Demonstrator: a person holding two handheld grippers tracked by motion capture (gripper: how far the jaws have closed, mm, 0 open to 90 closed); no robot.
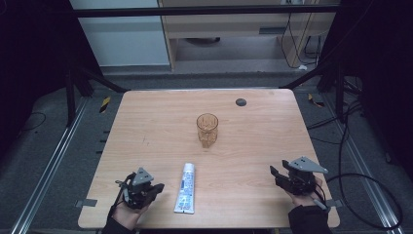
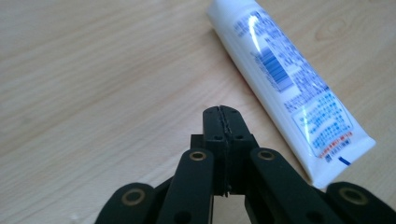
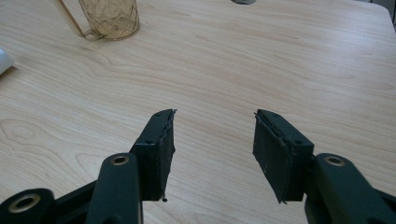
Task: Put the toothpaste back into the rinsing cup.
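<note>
Tube [image 2: 289, 88] cap end cut off by top edge; print too blurred to read.

The high view looks forward and down from above the near edge of the desk [image 1: 146, 126], far enough to take in its whole top. The left gripper view rides low on the left hand-held gripper [image 1: 158, 187] — close above the wood, facing along its jaws with the white tube [image 2: 289, 84] just beside them. The right gripper view sits near the surface too, facing across the desk toward the amber glass [image 3: 109, 18]. Both things also appear from above — tube [image 1: 185, 187], glass [image 1: 207, 129].
</note>
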